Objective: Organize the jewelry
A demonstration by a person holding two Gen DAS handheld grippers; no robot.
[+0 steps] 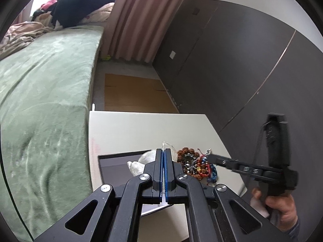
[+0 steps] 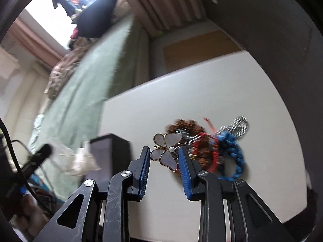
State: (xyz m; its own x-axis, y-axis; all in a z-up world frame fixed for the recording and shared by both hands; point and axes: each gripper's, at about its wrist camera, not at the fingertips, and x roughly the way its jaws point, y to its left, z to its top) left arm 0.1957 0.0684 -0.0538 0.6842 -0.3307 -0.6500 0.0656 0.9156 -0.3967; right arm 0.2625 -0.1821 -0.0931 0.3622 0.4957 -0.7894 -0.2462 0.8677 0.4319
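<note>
A pile of beaded and braided bracelets (image 1: 196,164) lies on the white table (image 1: 141,129), right of a dark open box (image 1: 117,167). My left gripper (image 1: 163,151) is shut on a clear plastic bag (image 1: 141,161) above the box. In the right wrist view, my right gripper (image 2: 164,151) holds a gold butterfly brooch (image 2: 166,150) between its fingers, above the table. The bracelet pile (image 2: 210,147) with a blue braid (image 2: 234,151) lies just behind it. The dark box (image 2: 113,153) stands to the left.
A bed with a green blanket (image 1: 40,100) runs along the table's left. A dark wardrobe (image 1: 232,60) stands to the right. Cardboard (image 1: 133,92) lies on the floor beyond the table. Pink curtains (image 1: 141,20) hang at the back.
</note>
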